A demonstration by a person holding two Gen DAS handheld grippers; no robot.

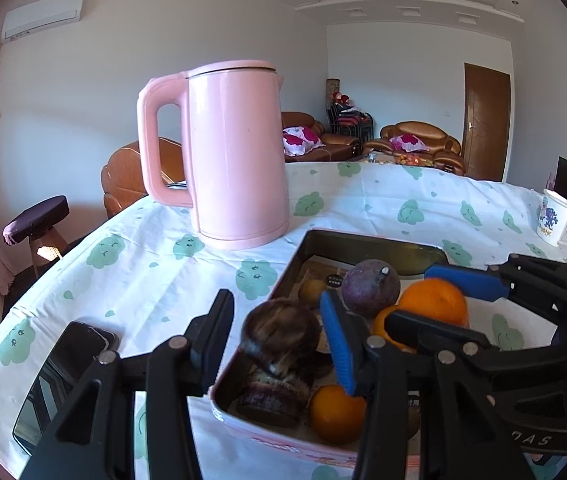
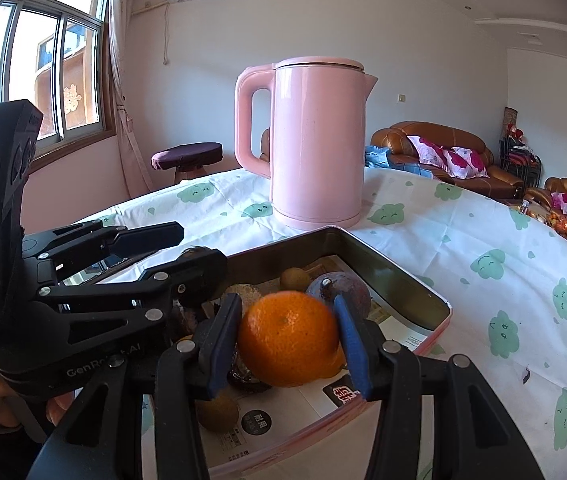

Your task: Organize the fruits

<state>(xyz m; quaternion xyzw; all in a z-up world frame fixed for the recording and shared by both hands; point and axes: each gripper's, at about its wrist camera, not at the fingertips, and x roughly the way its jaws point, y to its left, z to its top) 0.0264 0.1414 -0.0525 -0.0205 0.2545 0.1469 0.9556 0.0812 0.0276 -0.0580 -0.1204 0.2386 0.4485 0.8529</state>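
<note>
Right gripper (image 2: 289,340) clamps orange (image 2: 287,338) over tin (image 2: 395,276)

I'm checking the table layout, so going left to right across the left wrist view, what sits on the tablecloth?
Phone → pink kettle → tin tray of fruit → white mug.

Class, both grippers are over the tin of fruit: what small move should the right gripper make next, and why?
Probably lower the orange a little, then release. The right gripper holds it just above the tin, whose paper-lined floor beneath looks free; the left gripper holds a dark fruit alongside.
</note>
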